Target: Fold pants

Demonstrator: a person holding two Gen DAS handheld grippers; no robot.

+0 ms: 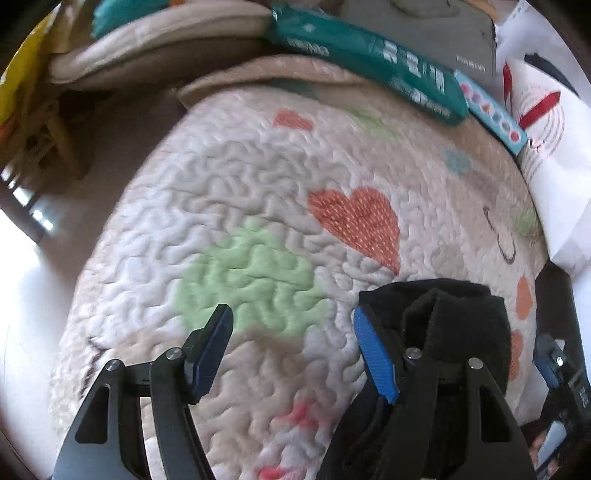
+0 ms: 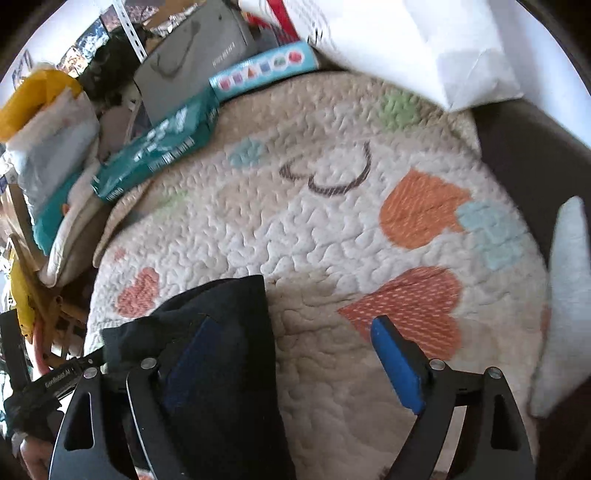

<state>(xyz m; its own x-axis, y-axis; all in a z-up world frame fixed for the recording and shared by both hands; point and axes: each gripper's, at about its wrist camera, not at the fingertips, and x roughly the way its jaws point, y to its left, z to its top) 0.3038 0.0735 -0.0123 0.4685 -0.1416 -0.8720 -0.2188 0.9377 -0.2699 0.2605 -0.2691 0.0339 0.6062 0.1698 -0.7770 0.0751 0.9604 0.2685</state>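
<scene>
Pants look soft, limp, light, likely to sag; both the left gripper and the right gripper have jaws apart, holding nothing; best pinched at a bunched edge.

Quilted mat with heart and dot patches. At its far edge: teal package, grey bag, light-blue box, white paper bag.

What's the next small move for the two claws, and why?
Probably close both claws on the pants. The left claw and right claw both stand open, with black cloth bunched against just one finger of each, nothing between the pads. The pants lie in a small heap on the quilt, so they likely need gripping and spreading flat before any fold.
</scene>
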